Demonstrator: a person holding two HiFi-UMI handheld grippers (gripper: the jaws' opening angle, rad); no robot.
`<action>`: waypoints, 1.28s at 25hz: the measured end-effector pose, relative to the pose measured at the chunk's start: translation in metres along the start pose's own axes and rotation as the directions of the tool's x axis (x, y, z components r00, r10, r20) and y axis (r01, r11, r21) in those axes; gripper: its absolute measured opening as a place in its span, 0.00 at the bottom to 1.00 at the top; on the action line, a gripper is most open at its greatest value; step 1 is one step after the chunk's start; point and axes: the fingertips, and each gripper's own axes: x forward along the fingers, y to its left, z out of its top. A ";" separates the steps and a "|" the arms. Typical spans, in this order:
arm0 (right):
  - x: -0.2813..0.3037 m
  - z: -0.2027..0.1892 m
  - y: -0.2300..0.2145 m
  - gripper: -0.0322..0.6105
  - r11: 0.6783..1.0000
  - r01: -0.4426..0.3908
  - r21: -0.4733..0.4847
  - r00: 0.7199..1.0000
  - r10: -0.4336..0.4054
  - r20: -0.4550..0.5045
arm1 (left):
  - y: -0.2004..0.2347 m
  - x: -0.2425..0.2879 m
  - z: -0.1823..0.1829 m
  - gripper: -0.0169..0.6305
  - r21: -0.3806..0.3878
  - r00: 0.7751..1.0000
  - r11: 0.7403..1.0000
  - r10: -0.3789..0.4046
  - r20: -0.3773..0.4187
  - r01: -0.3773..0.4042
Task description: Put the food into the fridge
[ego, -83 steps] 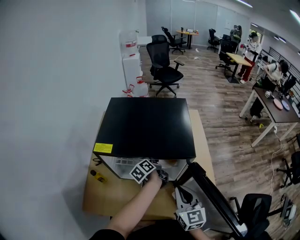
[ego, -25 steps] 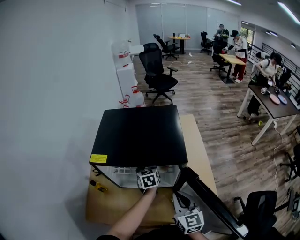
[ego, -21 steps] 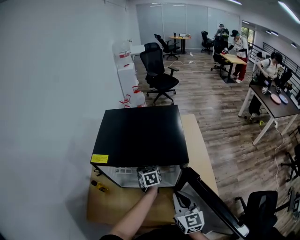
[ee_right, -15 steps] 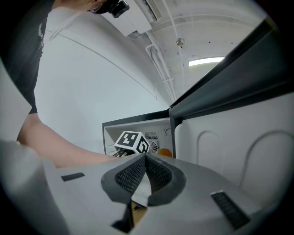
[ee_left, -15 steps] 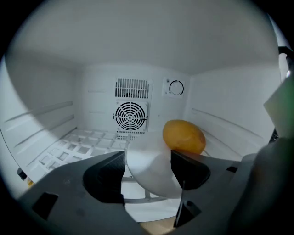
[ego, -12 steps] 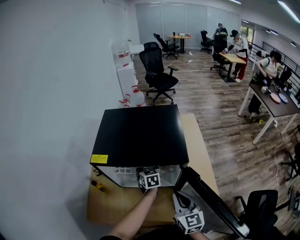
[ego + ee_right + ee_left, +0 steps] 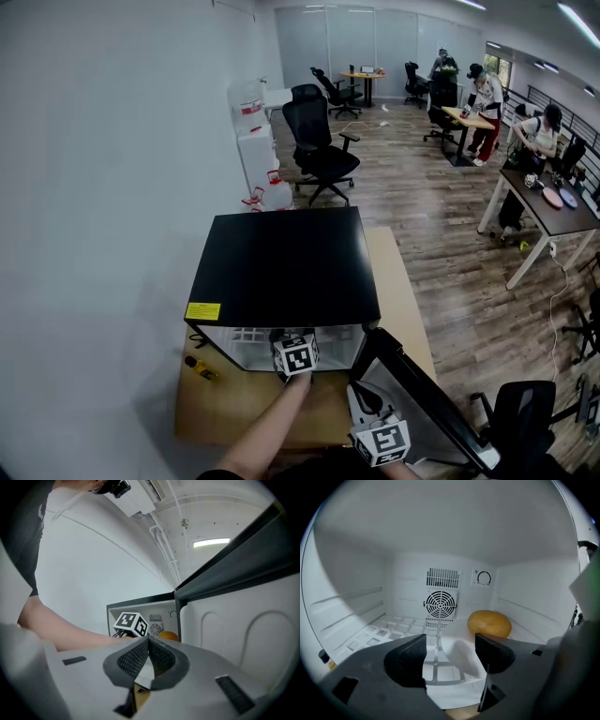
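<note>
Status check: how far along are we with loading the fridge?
Done: an orange-yellow food sits at the back right of the fridge, on its shelf. In hand: the left gripper is inside and its jaws have just been opening; a pale oblong item lies between them, not gripped. Left: withdraw and shut the door, which stands open. The right gripper is shut, holding nothing.

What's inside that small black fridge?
An orange-yellow rounded food at the back right, a fan grille on the back wall, a white grid shelf. The shelf's front is covered from view.
</note>
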 end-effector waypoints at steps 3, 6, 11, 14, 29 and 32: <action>-0.005 0.003 0.004 0.14 1.000 -0.002 -0.002 1.000 0.002 -0.001 | 0.003 -0.010 0.007 0.49 -0.040 1.000 0.999 -0.007 0.020 0.008; -0.008 -0.001 0.008 0.14 1.000 -0.018 -0.008 1.000 0.018 0.018 | 0.003 -0.022 0.009 0.49 -0.067 0.999 0.997 -0.025 0.024 0.026; -0.018 0.003 0.020 0.14 1.000 -0.006 -0.013 1.000 0.006 0.011 | 0.012 -0.051 0.002 0.49 -0.095 0.999 0.995 -0.034 0.038 0.037; -0.027 -0.003 0.029 0.14 1.000 -0.009 -0.025 1.000 0.010 0.024 | 0.011 -0.074 -0.004 0.49 -0.081 0.997 0.995 -0.046 0.054 0.050; -0.083 0.011 0.107 0.14 1.000 -0.025 -0.017 0.998 0.026 0.063 | 0.041 -0.240 -0.026 0.49 -0.040 0.984 0.994 -0.090 0.155 0.097; -0.104 0.008 0.126 0.14 0.999 -0.025 -0.030 0.998 0.026 0.062 | 0.050 -0.285 -0.048 0.49 -0.070 0.983 0.992 -0.092 0.156 0.104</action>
